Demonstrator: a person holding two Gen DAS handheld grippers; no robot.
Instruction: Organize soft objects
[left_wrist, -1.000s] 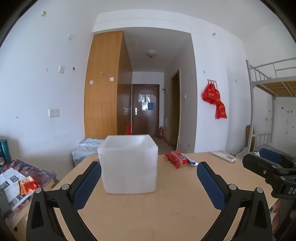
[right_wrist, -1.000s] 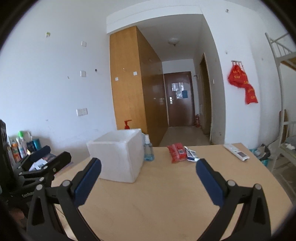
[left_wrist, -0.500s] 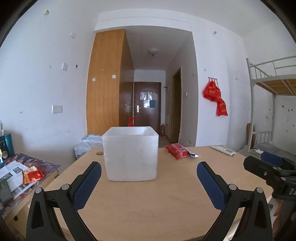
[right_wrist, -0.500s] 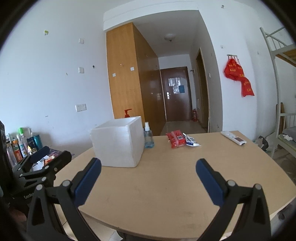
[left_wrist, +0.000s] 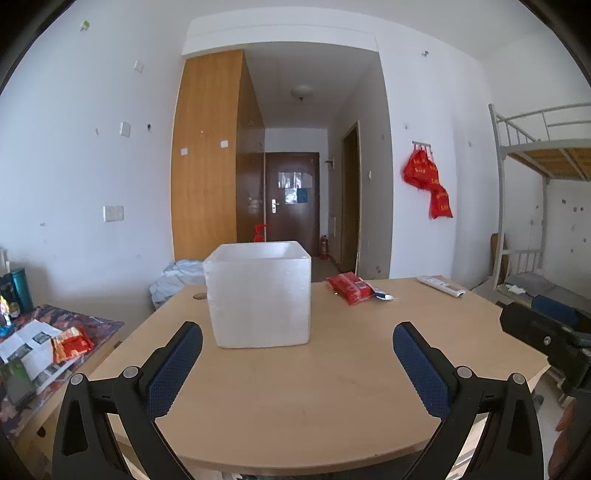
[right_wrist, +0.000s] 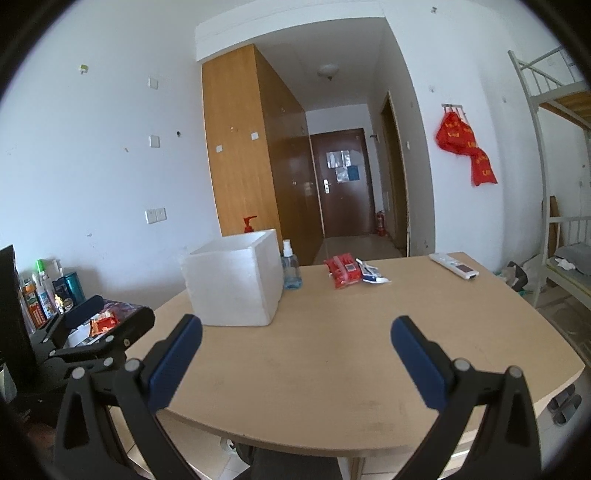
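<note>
Dorm-type room: white walls, wooden wardrobe (left_wrist: 212, 155), dark door (right_wrist: 341, 182) down the hallway, red bags (right_wrist: 467, 147) hung on a wall hook, bunk bed (left_wrist: 543, 155) off to the right. In the middle, a light wood table (right_wrist: 332, 350).

The task's things sit at the far side of the table: a red soft packet (right_wrist: 342, 272) lying flat, w/ a small white-blue packet (right_wrist: 373, 277) touching its right edge. Left of them stands an open white foam box (right_wrist: 234, 282), prob. the place they should end up, though that's my guess. Nothing is in either tool yet.

Left gripper (left_wrist: 297, 349) hangs over the near table edge facing the box, jaws spread wide, empty. Right gripper (right_wrist: 295, 343) is the same, wide apart & holding nothing, aimed at bare tabletop w/ the packets well ahead.

To do the step well, I'd say: right side is nearer the packets, so it should go in low & level, straddle the red one across its narrow width, and pinch gently since it'll squash. Approach from the right risks nudging the white-blue one; better take them one at a time.

Other stuff: clear spray bottle (right_wrist: 291, 271) just beside the box, red pump bottle (right_wrist: 249, 223) behind it, white remote (right_wrist: 454, 266) near the far right edge. A side table (left_wrist: 55, 343) to the left holds papers & a snack packet (left_wrist: 72, 343).
</note>
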